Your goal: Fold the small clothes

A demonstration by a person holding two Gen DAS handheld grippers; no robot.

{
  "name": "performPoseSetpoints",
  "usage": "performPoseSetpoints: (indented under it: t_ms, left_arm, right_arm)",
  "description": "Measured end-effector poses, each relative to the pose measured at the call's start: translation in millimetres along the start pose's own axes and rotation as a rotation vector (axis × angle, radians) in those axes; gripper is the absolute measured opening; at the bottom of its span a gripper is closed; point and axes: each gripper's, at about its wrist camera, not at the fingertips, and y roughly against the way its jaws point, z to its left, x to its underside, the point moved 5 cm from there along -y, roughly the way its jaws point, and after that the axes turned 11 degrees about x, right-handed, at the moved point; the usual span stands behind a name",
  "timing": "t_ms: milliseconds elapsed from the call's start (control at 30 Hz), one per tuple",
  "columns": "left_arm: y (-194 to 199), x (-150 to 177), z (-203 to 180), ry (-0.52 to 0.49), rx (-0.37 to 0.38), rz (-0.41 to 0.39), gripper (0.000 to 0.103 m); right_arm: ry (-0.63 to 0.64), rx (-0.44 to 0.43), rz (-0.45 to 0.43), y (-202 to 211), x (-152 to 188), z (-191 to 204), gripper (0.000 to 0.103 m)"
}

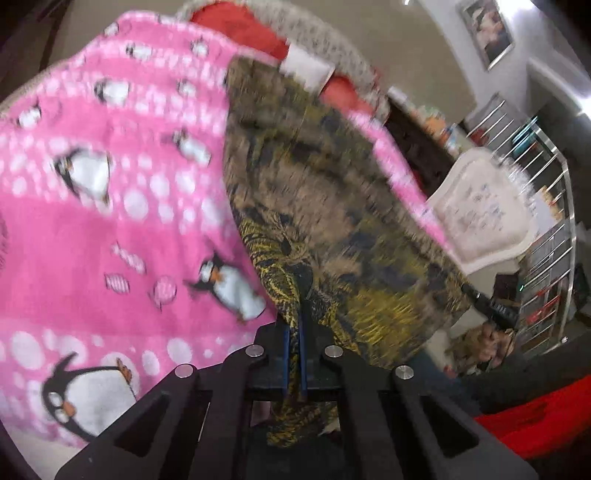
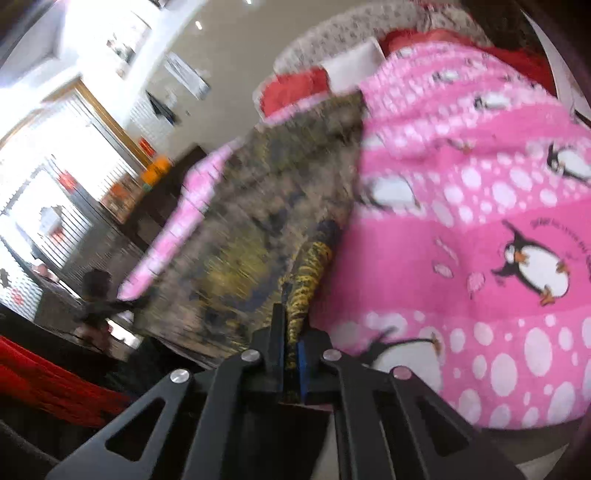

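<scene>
Writing on the pink fleece penguin-print blanket [image 2: 480, 236] arcs beside a penguin at right of the right view, too blurred to read. Left gripper [image 1: 294, 332] and right gripper [image 2: 291, 332] each clamp an edge of the olive-and-yellow patterned cloth [image 1: 325, 192], stretched mid-frame over the blanket; open room lies beyond its far edge

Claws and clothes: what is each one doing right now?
Left claw: shut, pinching a bunched edge of the cloth.
Right claw: shut, pinching another bunched edge.
Yellow and black patterned cloth: held by both claws, spread over the blanket, blurred.
Pink penguin blanket: spread out flat under the cloth.
Red fabric: lying beyond the blanket, partly covered.
</scene>
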Motion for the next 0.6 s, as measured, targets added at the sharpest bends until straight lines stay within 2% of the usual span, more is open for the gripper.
performPoseSetpoints:
  t_ms: [67, 200, 333, 400, 500, 600]
  left_arm:
    - [18, -9, -14, -0.019, 0.058, -0.063, 0.0]
    - [47, -12, -40, -0.066, 0.137, -0.12, 0.0]
    - [86, -3, -79, -0.136, 0.276, -0.127, 0.0]
    - [99, -2, -91, -0.16, 0.309, -0.13, 0.0]
    - [85, -12, -80, -0.153, 0.247, -0.119, 0.0]
    - [55, -34, -53, -0.098, 0.136, -0.122, 0.0]
  right_arm:
    - [-0.005, -0.04, -0.06, 18, -9, 10, 0.004]
    - [-0.002, -0.11, -0.185, 61, -31, 33, 0.004]
    - [0.01, -0.179, -0.277, 113, -40, 52, 0.004]
    - [0.012, -0.191, -0.306, 136, -42, 56, 0.004]
    - [0.023, -0.151, -0.291, 142, -42, 52, 0.004]
    - [-0.037, -0.123, -0.278, 121, -51, 33, 0.004]
